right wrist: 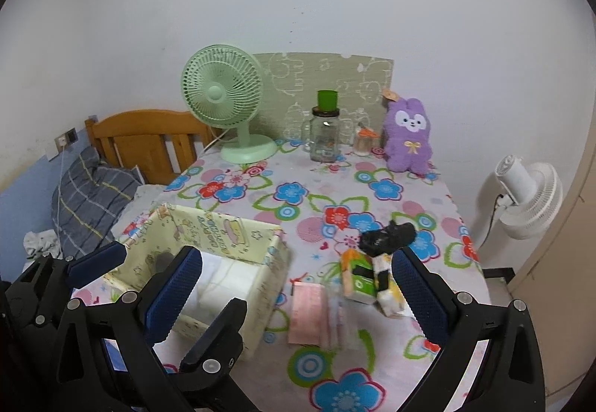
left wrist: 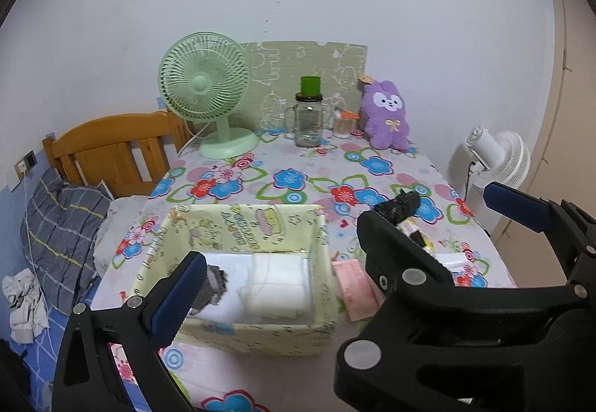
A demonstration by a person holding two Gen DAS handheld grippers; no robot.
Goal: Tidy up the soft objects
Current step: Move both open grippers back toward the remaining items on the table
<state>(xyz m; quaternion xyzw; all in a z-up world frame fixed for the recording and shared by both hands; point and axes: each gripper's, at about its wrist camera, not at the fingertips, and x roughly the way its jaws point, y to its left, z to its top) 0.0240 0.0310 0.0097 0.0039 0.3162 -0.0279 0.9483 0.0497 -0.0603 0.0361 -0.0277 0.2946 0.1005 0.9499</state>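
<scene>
A pale yellow fabric storage box (left wrist: 260, 225) (right wrist: 238, 237) stands on the flowered table. Inside lie a folded white cloth (left wrist: 277, 285) and a grey-patterned white item (left wrist: 216, 281). A pink packet (right wrist: 309, 311) (left wrist: 354, 285) lies right of the box. Further right are tissue packs (right wrist: 363, 279) and a crumpled black item (right wrist: 387, 237) (left wrist: 396, 205). A purple plush toy (right wrist: 408, 136) (left wrist: 385, 117) sits at the table's back. My left gripper (left wrist: 335, 252) is open above the box. My right gripper (right wrist: 298, 281) is open above the pink packet.
A green desk fan (left wrist: 208, 91), a glass jar with a green lid (left wrist: 309, 117) and a small container (left wrist: 344, 123) stand at the back. A white floor fan (right wrist: 529, 196) is right of the table. A bed with a grey pillow (left wrist: 63, 225) is on the left.
</scene>
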